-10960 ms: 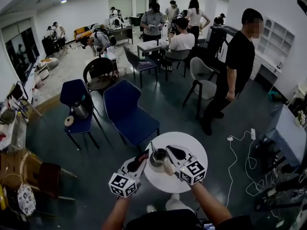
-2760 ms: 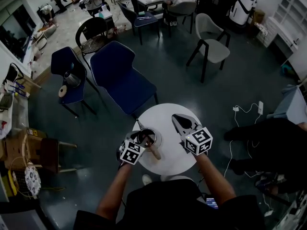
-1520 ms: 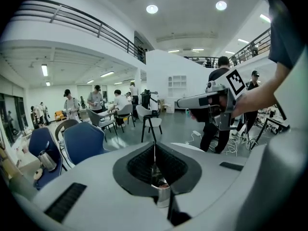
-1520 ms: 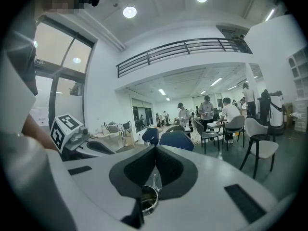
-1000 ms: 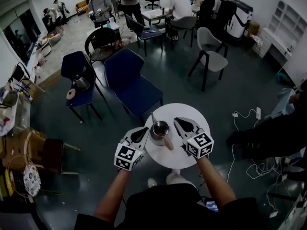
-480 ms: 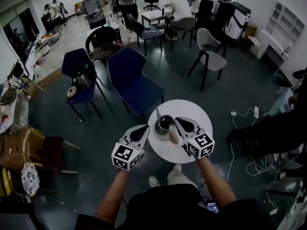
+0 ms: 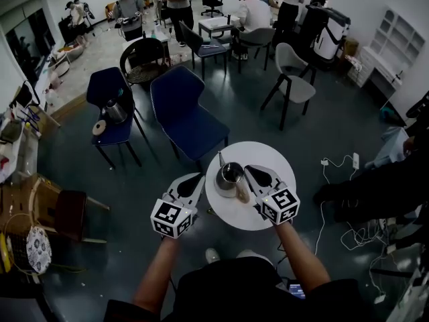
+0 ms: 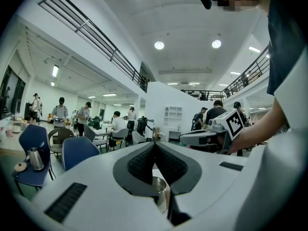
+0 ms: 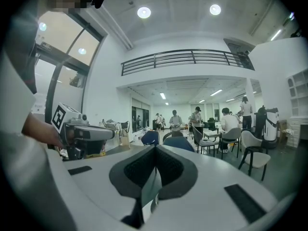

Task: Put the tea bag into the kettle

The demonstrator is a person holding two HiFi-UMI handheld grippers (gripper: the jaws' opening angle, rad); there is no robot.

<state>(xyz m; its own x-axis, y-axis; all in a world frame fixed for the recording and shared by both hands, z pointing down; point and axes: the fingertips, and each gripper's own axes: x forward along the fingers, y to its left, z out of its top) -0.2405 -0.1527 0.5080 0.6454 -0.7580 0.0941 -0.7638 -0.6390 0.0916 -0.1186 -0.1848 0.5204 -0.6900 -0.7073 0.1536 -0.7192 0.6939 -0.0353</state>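
Note:
A metal kettle (image 7: 228, 177) with a wooden handle (image 7: 242, 194) stands open-topped on the round white table (image 7: 268, 210). My left gripper (image 7: 200, 176) is shut and empty, just left of the kettle at the table's edge. In the left gripper view its jaws (image 8: 155, 144) meet, and the kettle rim (image 8: 161, 189) shows below them. My right gripper (image 7: 247, 168) lies over the table just right of the kettle, beside the handle. Its jaws (image 9: 155, 146) meet at the tips with nothing held. No tea bag shows in any view.
Two blue chairs (image 7: 188, 123) stand beyond the table; the left one (image 7: 107, 89) carries a second kettle (image 7: 115, 113) and a tape roll (image 7: 99, 127). A person in dark clothes (image 7: 375, 186) is at the right, near floor cables (image 7: 335, 180). Several people sit and stand at the back.
My left gripper has drawn slightly left, away from the kettle. The right gripper keeps its place beside the handle. Both stay shut.

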